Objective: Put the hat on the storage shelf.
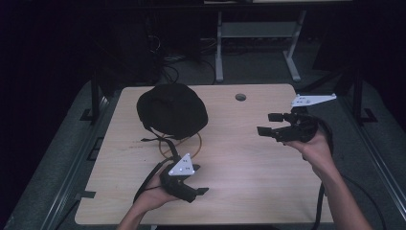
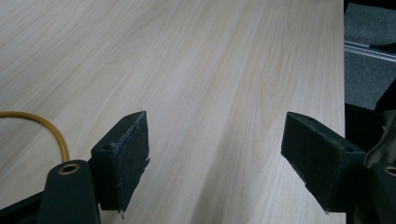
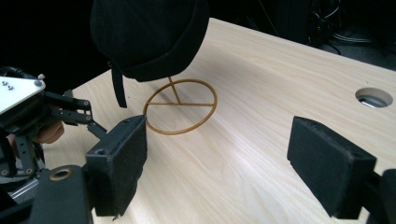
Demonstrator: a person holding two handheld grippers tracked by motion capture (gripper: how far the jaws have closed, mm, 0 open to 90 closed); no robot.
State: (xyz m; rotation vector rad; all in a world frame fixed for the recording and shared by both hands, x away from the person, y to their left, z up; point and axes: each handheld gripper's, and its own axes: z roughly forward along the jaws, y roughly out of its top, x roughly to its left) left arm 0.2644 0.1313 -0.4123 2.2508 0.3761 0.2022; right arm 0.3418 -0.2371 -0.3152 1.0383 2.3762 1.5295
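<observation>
A black cap [image 1: 171, 110] rests on a gold wire stand [image 1: 194, 143] at the back left of the wooden table [image 1: 239, 167]; the same cap [image 3: 149, 32] and the stand's ring base [image 3: 180, 107] appear in the right gripper view. My left gripper [image 1: 198, 179] hovers open near the front of the table, just right of the ring, its jaws [image 2: 215, 158] wide apart over bare wood. My right gripper [image 1: 268, 123] is held open above the table's right side, pointing left toward the cap, with nothing between its jaws [image 3: 217, 168].
A round cable hole [image 1: 240, 97] sits at the table's back centre. Desk legs [image 1: 219, 48] and cables stand on the dark floor behind. Metal rails [image 1: 76, 158] flank both sides of the table.
</observation>
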